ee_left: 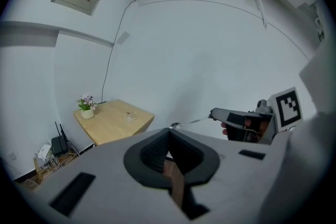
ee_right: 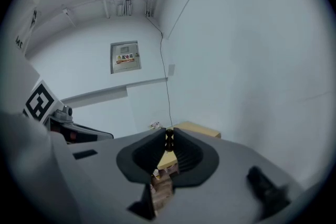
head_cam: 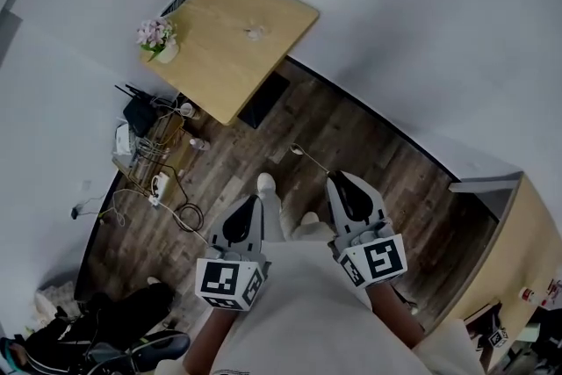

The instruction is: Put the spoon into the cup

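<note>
A small clear cup [head_cam: 255,32] stands on a light wooden table [head_cam: 219,66] across the room, and it shows again as the cup [ee_left: 129,115] in the left gripper view. My right gripper [head_cam: 335,177] is shut on the handle of a thin metal spoon [head_cam: 309,158], whose bowl points toward the table. The left gripper view shows that spoon [ee_left: 189,123] sticking out of the right gripper [ee_left: 212,114]. In the right gripper view the handle [ee_right: 168,137] sits dark between the jaw tips. My left gripper [head_cam: 256,199] is held beside it, jaws together and empty.
A pot of pink flowers [head_cam: 158,39] stands on the table's left corner. Cables, a router and a power strip [head_cam: 145,154] lie on the wooden floor by the wall. A black box [head_cam: 263,101] sits under the table. Another wooden surface [head_cam: 522,250] is at the right.
</note>
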